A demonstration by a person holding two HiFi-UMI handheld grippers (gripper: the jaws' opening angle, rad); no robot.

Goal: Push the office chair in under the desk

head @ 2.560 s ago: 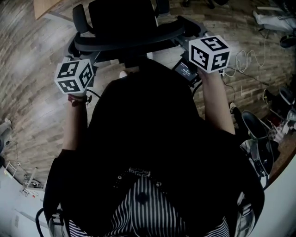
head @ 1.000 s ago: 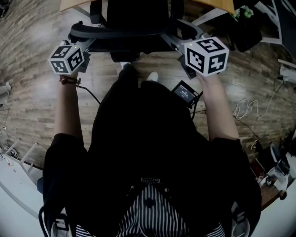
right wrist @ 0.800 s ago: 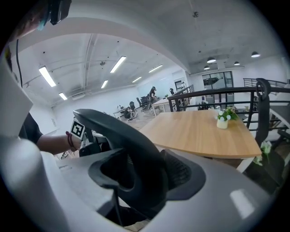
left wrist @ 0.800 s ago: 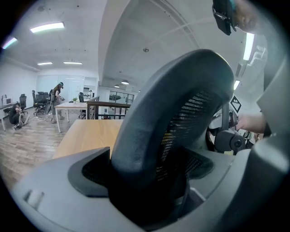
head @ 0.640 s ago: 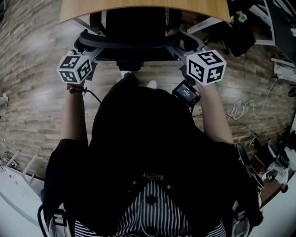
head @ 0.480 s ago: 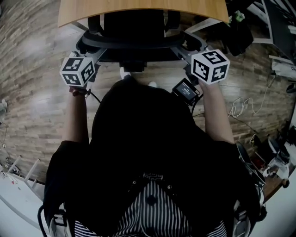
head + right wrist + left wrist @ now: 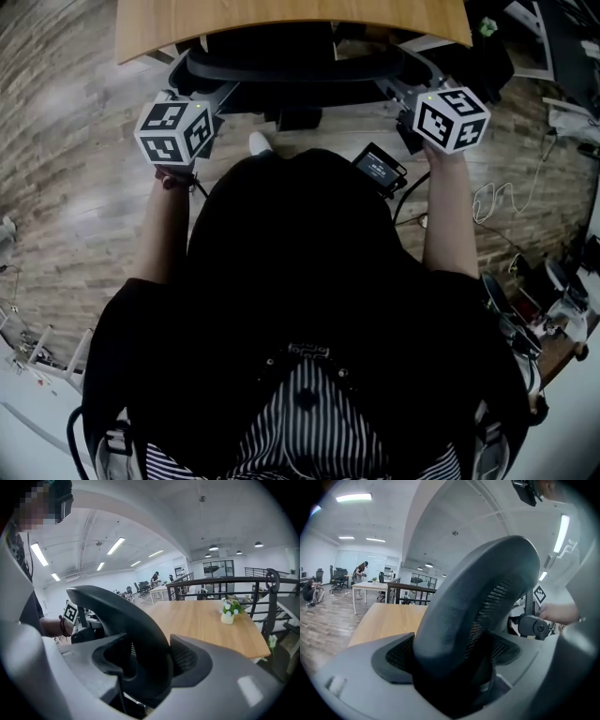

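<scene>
Open-plan office, large and bright. Wood-top desk [image 7: 281, 23] with a black mesh chair [image 7: 291, 64] at it. More white-legged desks [image 7: 370, 587] and rolling chairs [image 7: 142, 588] further back, with a person [image 7: 360, 570] at one. Long strip lights [image 7: 115, 545] across a white ceiling. Plank floor [image 7: 75, 187] throughout. Black railing [image 7: 225, 581] behind the desk. Small flower pot [image 7: 228, 613] on the desktop. Loose cables [image 7: 492, 211] on the floor at right.
</scene>
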